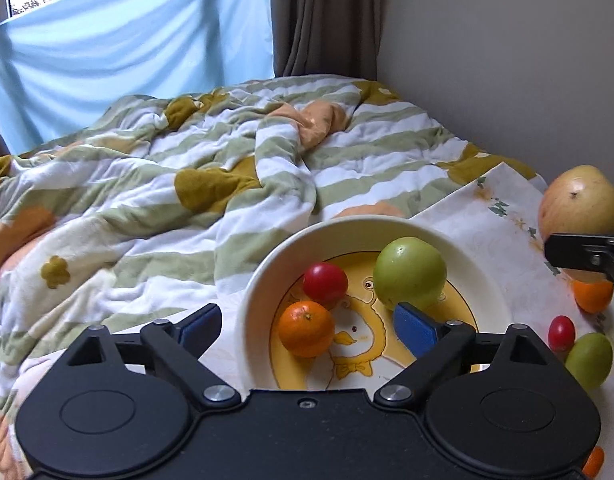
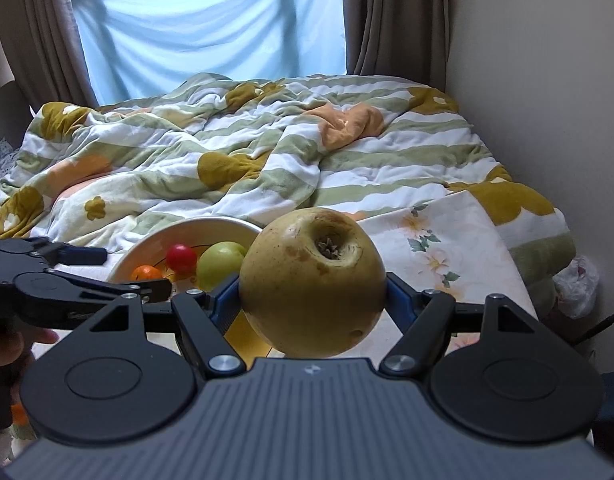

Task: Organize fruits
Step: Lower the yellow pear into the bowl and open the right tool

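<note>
Right now I am watching the left gripper (image 1: 307,326) hanging with its jaws standing wide and nothing between the pads; just ahead of it the bowl (image 1: 483,276) is sitting on a floral cloth (image 1: 491,208), holding a small orange (image 1: 305,329), a red tomato (image 1: 325,283) and a green apple (image 1: 410,273); the bowl's near rim is lying directly under the fingertips. Off to its right a second orange (image 1: 593,294), a red fruit (image 1: 561,333) and a green fruit (image 1: 588,360) are crowding the cloth. The right gripper (image 2: 313,304) is clamping a big yellow pear-like fruit (image 2: 313,280), which is blocking most of its forward view. Beyond both, a rumpled striped quilt (image 2: 227,160) is spreading wide; the wall (image 2: 547,80) is closing in on the right gripper's right side.
</note>
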The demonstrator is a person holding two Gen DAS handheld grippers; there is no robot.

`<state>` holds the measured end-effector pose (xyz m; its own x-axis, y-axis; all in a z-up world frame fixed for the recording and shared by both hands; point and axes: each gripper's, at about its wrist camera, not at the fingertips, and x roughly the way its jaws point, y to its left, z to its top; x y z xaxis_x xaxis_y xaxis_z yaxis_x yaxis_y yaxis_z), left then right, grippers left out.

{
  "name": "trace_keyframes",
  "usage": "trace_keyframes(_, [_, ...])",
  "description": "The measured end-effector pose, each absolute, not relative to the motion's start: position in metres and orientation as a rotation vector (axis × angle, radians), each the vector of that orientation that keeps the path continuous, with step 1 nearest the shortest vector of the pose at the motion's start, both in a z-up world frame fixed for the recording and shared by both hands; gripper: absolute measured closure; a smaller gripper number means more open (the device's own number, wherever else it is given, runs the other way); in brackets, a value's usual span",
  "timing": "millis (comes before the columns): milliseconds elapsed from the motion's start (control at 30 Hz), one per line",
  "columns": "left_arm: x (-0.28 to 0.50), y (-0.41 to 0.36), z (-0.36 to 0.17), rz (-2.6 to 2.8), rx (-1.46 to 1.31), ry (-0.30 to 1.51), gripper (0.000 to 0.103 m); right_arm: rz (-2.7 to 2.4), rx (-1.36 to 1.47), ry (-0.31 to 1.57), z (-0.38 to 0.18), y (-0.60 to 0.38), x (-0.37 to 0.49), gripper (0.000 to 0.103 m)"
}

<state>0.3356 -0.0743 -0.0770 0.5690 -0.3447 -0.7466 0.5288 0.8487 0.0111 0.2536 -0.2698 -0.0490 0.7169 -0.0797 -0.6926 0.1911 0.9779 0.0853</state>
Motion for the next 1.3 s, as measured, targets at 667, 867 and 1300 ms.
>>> trace_keyframes(667, [0.289, -0.005, -0.043, -0.262, 0.128, 0.802, 0.007, 0.139, 0.029, 0.813, -0.066, -0.209, 0.285, 0.014])
trace_keyframes(867, [0.278, 0.011, -0.042, -0.190, 0.107, 0.820, 0.007, 0.202, -0.036, 0.833, -0.085, -0.186, 0.296, 0.014])
trace_keyframes(1300, [0.266, 0.023, -0.045, -0.143, 0.091, 0.835, 0.007, 0.223, -0.092, 0.848, -0.109, -0.178, 0.304, 0.014])
